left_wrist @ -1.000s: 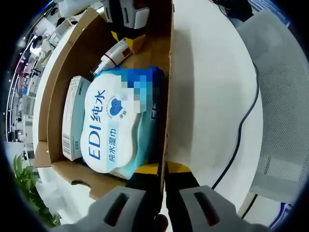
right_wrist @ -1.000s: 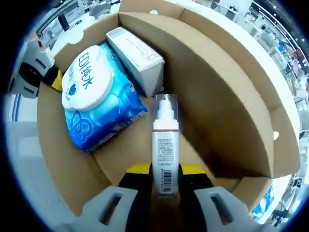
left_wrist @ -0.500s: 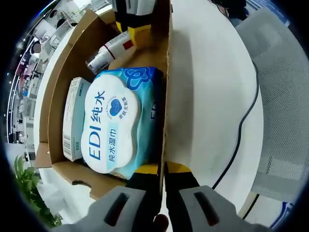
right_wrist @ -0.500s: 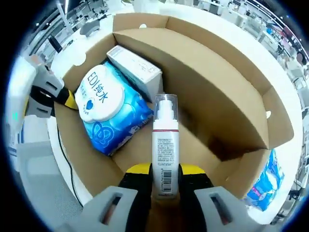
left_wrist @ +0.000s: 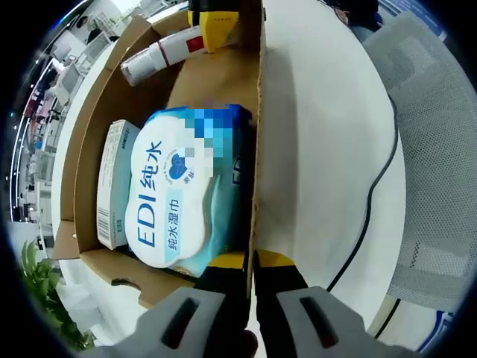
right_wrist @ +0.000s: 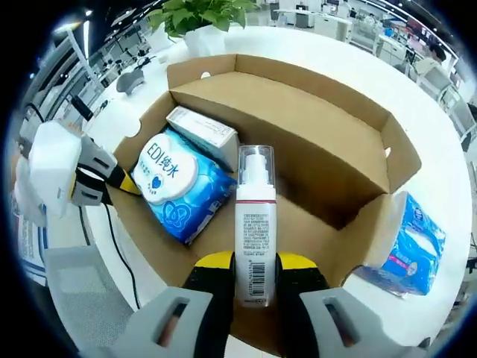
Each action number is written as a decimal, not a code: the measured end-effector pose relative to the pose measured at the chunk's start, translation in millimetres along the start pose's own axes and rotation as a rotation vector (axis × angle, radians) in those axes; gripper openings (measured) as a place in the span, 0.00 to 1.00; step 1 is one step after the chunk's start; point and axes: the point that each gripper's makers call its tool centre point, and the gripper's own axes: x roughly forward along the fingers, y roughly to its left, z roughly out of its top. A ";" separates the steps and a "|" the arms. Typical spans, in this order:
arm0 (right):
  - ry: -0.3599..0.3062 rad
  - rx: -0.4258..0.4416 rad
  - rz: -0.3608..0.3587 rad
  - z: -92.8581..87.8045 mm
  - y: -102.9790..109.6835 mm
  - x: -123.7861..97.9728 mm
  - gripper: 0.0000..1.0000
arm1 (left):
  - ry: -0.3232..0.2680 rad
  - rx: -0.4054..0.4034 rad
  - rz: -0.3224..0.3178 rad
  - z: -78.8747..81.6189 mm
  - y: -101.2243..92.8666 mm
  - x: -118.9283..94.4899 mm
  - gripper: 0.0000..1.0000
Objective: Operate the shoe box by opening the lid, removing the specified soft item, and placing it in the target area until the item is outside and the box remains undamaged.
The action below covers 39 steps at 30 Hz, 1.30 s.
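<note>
Bottle (left_wrist: 160,54) is the thing that moved: in the left gripper view, it's slid up toward the far end of the shoe box (left_wrist: 257,134) compared with a second ago, and the right gripper (left_wrist: 214,16) carrying it is now mostly a yellow pad at the top edge. So the lift-out is well underway, I'd say. My left gripper (left_wrist: 250,298) hasn't budged, jaws pinching the near box wall, which runs right down between them. Holding the box steady, basically. Wet wipes pack (left_wrist: 182,190) still lies flat against that wall, and the small white carton (left_wrist: 113,183) is beside it on the far side.

Right gripper view: whole box has shrunk and dropped away under me since a second ago, which means my hand went up, not that the box moved. Right gripper (right_wrist: 253,287) is clamped on the bottle's base, the bottle (right_wrist: 255,216) standing straight up along the jaws, pump end forward. It looks clear of the box now, hanging over it. Another blue pack (right_wrist: 417,246) sits on the white table (right_wrist: 313,56) just outside the far box wall, so that's probably the drop zone. Left gripper (right_wrist: 100,179) shows at the left, on the box edge. Open lid flap (right_wrist: 246,71) stands intact, no tears I can spot.
</note>
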 end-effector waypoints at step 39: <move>-0.239 0.135 0.013 -5.5 20.2 -61.7 0.17 | 0.001 0.001 0.009 -2.2 1.5 0.2 0.01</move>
